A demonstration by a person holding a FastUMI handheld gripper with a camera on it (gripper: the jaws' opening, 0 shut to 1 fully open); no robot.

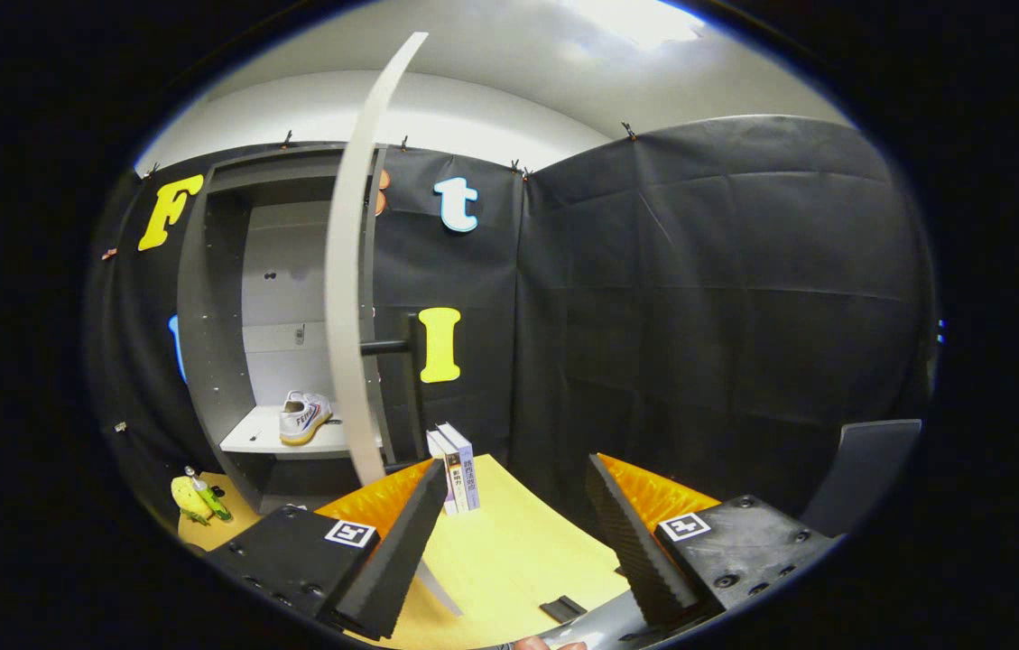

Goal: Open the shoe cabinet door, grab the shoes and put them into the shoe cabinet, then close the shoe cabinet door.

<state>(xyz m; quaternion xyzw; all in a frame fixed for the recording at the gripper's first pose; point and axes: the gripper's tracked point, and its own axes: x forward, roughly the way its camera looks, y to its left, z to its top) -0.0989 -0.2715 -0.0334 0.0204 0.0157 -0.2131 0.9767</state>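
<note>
Hand-held gripper (509,542) sat wide, empty, over the tabletop (518,551). Shoe (304,417) already on the cabinet (211,361) shelf. Door (348,298) stood open; a careless swing could clip the books (455,467).

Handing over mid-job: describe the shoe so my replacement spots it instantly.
Beyond the open tongs stands the grey shoe cabinet, its pale door swung open. The shoe sits on the light shelf inside: white, a sneaker with a striped side, alone there.
</note>
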